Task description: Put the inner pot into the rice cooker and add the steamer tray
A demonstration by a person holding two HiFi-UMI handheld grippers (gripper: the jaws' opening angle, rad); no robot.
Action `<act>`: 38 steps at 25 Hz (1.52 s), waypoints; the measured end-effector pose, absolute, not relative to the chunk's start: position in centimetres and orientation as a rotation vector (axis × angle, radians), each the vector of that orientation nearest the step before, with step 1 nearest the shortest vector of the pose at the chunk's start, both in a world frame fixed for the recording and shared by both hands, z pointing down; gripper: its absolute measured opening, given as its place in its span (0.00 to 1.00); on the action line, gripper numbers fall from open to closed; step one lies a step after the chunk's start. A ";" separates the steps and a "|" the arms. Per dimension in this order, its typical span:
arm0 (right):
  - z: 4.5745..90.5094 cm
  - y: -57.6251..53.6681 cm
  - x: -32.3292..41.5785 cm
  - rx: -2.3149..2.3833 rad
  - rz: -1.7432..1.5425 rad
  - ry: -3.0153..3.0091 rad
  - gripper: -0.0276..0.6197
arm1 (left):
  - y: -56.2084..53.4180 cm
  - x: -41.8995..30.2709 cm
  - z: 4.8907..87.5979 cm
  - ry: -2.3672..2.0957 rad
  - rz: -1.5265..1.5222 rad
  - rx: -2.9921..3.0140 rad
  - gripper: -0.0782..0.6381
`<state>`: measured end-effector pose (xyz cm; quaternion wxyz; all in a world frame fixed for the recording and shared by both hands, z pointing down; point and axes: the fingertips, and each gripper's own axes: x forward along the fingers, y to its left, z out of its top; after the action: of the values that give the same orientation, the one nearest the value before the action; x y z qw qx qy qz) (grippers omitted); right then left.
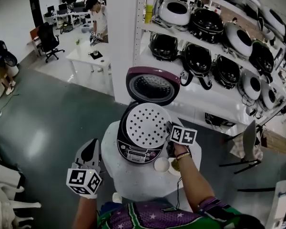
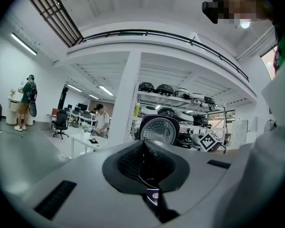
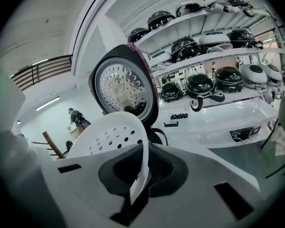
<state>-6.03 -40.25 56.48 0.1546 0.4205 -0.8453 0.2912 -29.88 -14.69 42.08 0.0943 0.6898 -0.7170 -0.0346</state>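
Observation:
A dark rice cooker (image 1: 139, 149) stands on a round white table (image 1: 133, 180) with its maroon-rimmed lid (image 1: 152, 85) raised. A white perforated steamer tray (image 1: 147, 125) hangs tilted over the cooker's mouth and hides what is inside. My right gripper (image 1: 170, 133) is shut on the tray's right rim. In the right gripper view the rim (image 3: 141, 167) runs down between the jaws, with the lid (image 3: 121, 87) behind it. My left gripper (image 1: 89, 157) is shut with nothing in it, to the left of the cooker. It looks toward the lid (image 2: 157, 131).
A small white bowl (image 1: 161, 164) and a yellowish dish (image 1: 174, 165) sit on the table in front of the cooker. Shelves (image 1: 219, 46) full of several rice cookers stand behind, next to a white pillar (image 1: 120, 37). A person (image 1: 99, 18) works at a far table.

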 end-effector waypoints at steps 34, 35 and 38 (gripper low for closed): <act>61.1 -42.0 -9.7 1.096 0.608 -2.270 0.14 | -16.3 -33.0 44.4 -2.112 -0.095 1.983 0.14; 61.0 -42.0 -9.6 1.104 0.588 -2.268 0.15 | -16.4 -33.0 44.3 -2.111 -0.095 1.986 0.14; 60.8 -41.9 -9.4 1.133 0.574 -2.271 0.18 | -16.4 -33.2 44.2 -2.106 -0.095 1.996 0.14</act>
<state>-9.41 -41.94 60.81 0.2663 0.4197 -0.8412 0.2127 -33.16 -16.43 44.16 0.1188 0.6826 -0.7203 -0.0324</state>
